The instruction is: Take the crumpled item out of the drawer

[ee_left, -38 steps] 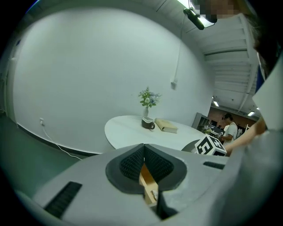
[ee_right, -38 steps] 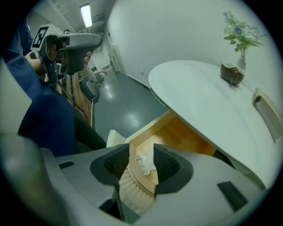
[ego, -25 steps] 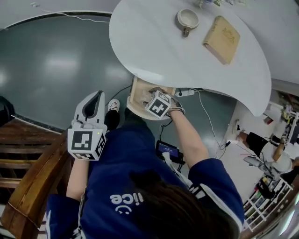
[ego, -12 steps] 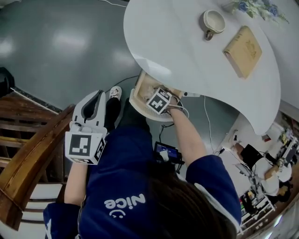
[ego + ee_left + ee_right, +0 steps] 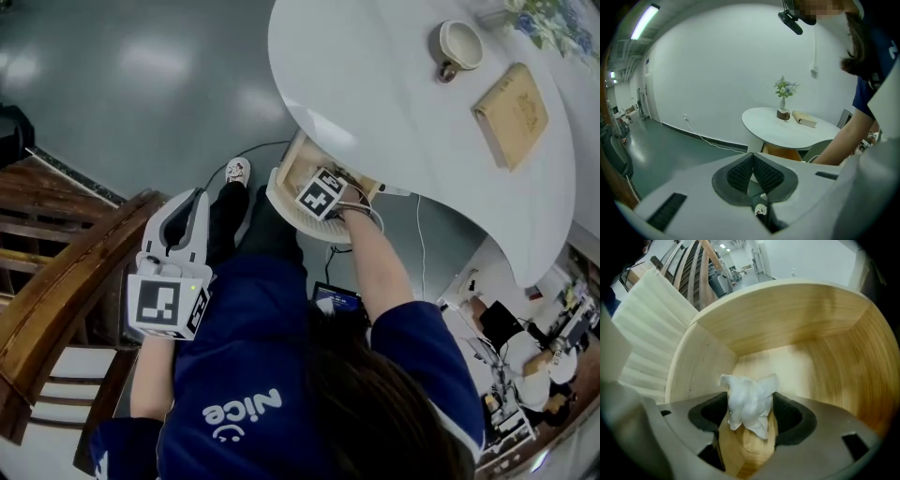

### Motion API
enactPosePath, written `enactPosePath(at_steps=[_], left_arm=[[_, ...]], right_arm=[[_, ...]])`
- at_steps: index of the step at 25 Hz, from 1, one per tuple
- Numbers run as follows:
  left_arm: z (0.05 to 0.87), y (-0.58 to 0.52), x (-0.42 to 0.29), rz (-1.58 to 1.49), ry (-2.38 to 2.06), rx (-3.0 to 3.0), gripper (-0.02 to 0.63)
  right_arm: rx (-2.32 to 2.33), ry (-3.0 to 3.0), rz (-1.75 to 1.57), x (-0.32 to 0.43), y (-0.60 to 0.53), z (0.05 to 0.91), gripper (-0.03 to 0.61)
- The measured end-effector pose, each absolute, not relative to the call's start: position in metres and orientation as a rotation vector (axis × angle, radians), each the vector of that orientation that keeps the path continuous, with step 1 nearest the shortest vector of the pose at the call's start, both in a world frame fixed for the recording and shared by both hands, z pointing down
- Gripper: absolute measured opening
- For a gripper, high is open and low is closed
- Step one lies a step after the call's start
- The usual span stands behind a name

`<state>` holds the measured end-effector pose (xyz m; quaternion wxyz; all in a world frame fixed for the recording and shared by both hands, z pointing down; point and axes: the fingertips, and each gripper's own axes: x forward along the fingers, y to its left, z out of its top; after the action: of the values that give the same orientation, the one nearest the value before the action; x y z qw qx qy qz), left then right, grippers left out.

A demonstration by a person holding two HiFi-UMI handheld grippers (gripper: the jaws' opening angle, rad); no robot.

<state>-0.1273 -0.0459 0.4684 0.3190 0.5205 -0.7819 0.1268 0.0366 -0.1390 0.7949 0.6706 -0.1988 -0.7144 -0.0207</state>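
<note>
While the person in the blue top leans over the wooden drawer, the right gripper reaches down into it. Its jaws are opening, spread wide, and the crumpled white paper stands between them on the drawer's pale floor, close to both dark pads. I see no squeeze on it, so the paper is flanked rather than grasped. It lies toward the near end of the drawer, with the curved back wall well apart from it. From above, that gripper's marker cube sits right over the drawer opening, just beneath the table's edge.

The drawer hangs pulled out beneath the edge of a white rounded table. On the tabletop a cup stands near a tan book, the two apart from each other, and a small vase of flowers stands just beside the cup at the table's far side.

Off to the person's other side, the left gripper hangs over the grey-green floor, away from the drawer, pointing toward the table. Its ribbed pads meet at the tips, clenched together with nothing between them. A white shoe shows on the floor between this gripper and the drawer, and a wooden stair rail runs along beside the person's left arm.
</note>
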Motion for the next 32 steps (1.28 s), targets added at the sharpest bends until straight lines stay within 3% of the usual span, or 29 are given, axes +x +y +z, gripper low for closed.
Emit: enactPosePath(at_steps=[14,32], left_arm=[[0.475,-0.046,-0.123,0.299,-1.991,1.432,0.005],[0.472,-0.062,-0.139,0.298,-1.885,1.616,0.005]], right_arm=[[-0.366,-1.617,-0.129,0.033,-0.145,0.797,0.183],[-0.259,-1.642,-0.078,0.026,-0.149,0.75,0.169]])
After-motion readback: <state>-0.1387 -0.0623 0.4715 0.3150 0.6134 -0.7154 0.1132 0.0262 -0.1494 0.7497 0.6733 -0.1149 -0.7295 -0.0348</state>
